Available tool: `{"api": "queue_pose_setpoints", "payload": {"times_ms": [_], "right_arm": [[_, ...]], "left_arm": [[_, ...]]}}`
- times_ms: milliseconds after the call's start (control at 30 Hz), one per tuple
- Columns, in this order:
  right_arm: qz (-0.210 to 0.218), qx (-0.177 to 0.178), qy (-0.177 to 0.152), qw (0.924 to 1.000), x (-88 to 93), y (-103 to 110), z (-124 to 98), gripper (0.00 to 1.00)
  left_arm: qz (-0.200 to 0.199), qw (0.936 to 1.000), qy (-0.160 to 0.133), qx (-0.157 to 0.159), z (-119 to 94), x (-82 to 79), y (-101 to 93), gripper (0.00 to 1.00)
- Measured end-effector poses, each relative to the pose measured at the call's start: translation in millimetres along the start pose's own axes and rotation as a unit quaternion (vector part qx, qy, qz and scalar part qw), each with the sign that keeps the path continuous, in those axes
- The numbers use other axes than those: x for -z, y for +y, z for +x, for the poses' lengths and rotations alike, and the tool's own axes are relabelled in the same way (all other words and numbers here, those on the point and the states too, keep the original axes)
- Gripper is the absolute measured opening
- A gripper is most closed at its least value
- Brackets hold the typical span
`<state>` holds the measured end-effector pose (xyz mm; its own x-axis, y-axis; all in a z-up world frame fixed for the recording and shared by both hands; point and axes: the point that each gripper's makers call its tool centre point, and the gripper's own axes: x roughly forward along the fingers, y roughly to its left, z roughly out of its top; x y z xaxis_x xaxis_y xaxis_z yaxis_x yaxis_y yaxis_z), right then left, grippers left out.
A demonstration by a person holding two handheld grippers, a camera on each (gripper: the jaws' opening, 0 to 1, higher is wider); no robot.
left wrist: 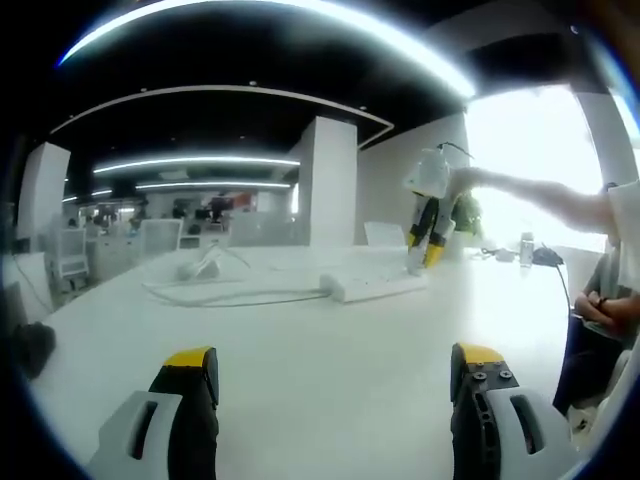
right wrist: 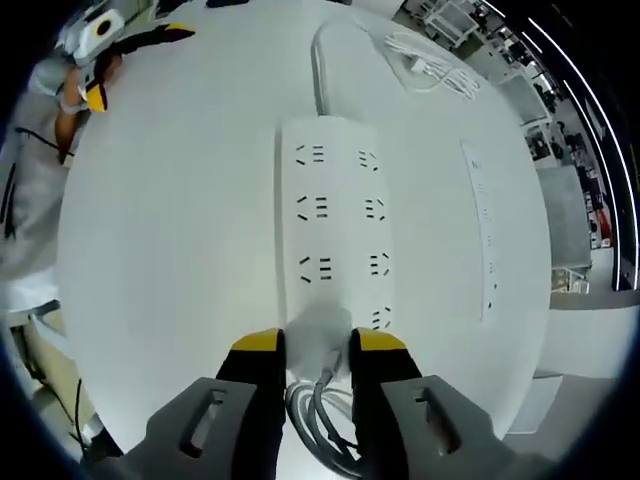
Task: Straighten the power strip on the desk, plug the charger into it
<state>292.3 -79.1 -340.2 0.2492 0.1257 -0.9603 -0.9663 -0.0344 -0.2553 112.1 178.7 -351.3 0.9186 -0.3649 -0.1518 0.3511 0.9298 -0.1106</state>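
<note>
A white power strip (right wrist: 335, 215) with two rows of sockets lies flat on the white desk (right wrist: 180, 200), its cord (right wrist: 322, 70) running off the far end. My right gripper (right wrist: 320, 345) hangs straight above its near end, shut on a white charger (right wrist: 320, 330) that sits on the last sockets; whether its pins are in is hidden. The charger's cable (right wrist: 318, 415) loops beneath the jaws. In the left gripper view, the strip (left wrist: 375, 285) lies across the desk with the right gripper (left wrist: 428, 240) standing over its right end. My left gripper (left wrist: 332, 365) is open and holds nothing, well short of the strip.
A loose bundle of white cable (right wrist: 428, 62) lies past the strip's far end, also seen as a white cable bundle (left wrist: 205, 265). A slim pale bar (right wrist: 480, 230) runs beside the strip. A seated person (left wrist: 605, 300) is at the desk's right edge. Office chairs and pillars stand behind.
</note>
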Motion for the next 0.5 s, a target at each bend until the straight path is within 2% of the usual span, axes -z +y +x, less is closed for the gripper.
{"api": "queue_pose_setpoints", "payload": {"times_ms": [100,167,233,333,500], "right_arm": [[0.01,-0.022,0.013,0.9996,0.2,-0.4,2.2,0.22],[0.02,-0.033,0.006,0.9992,1.1,-0.2,4.1,0.22],[0.033,-0.039,-0.019,0.9985,0.3,1.1,6.1,0.23],[0.029,-0.027,-0.047,0.9981,0.9,2.6,5.5,0.23],[0.006,-0.005,-0.048,0.9988,0.3,4.6,5.1,0.24]], "left_arm": [[-0.003,1.0,-0.006,-0.003,-1.4,-3.1,2.8,0.99],[-0.003,1.0,-0.007,-0.006,-2.4,-3.2,4.2,0.99],[-0.004,0.9999,-0.008,-0.006,-3.9,-2.5,4.5,0.99],[-0.005,1.0,-0.004,-0.006,-4.6,0.8,5.1,0.99],[-0.005,1.0,-0.005,-0.004,-3.6,-1.1,2.2,0.99]]}}
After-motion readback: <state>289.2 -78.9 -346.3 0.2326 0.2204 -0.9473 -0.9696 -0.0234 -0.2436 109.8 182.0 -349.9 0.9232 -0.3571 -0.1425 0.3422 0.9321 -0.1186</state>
